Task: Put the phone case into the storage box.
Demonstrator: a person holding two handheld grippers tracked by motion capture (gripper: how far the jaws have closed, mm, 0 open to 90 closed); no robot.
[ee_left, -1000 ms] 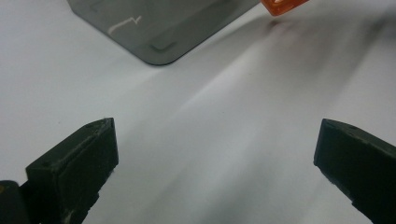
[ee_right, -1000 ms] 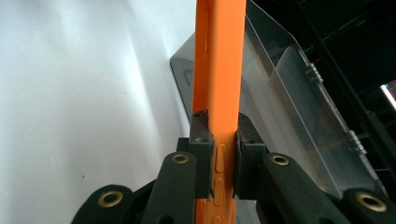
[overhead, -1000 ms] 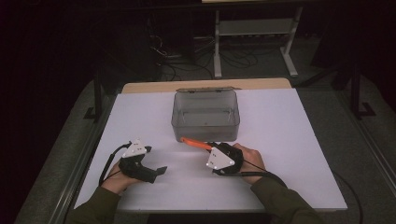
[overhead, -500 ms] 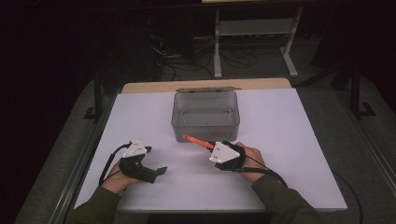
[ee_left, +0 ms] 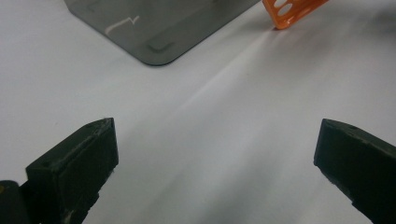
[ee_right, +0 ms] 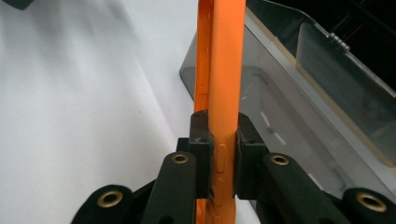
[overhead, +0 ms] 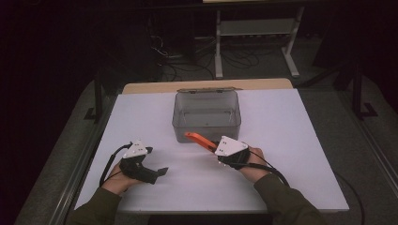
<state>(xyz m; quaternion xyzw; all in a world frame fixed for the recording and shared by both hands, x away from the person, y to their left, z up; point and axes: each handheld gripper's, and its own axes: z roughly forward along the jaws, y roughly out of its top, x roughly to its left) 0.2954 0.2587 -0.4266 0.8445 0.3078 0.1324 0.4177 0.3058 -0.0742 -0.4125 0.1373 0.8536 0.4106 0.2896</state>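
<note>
One white surface (overhead: 291, 154) is carrying everything listed here. One grey see-through box (overhead: 206, 116) is standing open-topped at the middle of it, toward the far edge; in the right tool view its wall (ee_right: 299, 107) is running along the right side. One right tool (overhead: 217, 149) is lying near the box's front wall, with a hand behind it, and its jaws are pinching an orange phone case (overhead: 199, 140) by the edges. The case is sticking out from the jaws toward the box, its far end just beside the front wall; whether it is touching the wall cannot be told. In the right tool view the case (ee_right: 223, 70) is standing on edge between the pads. One left tool (overhead: 159, 171) is resting on the surface, well apart from the box, its jaws spread wide with nothing between them. In the left tool view a corner of the case (ee_left: 292, 10) is showing beyond the box corner (ee_left: 159, 32).
</note>
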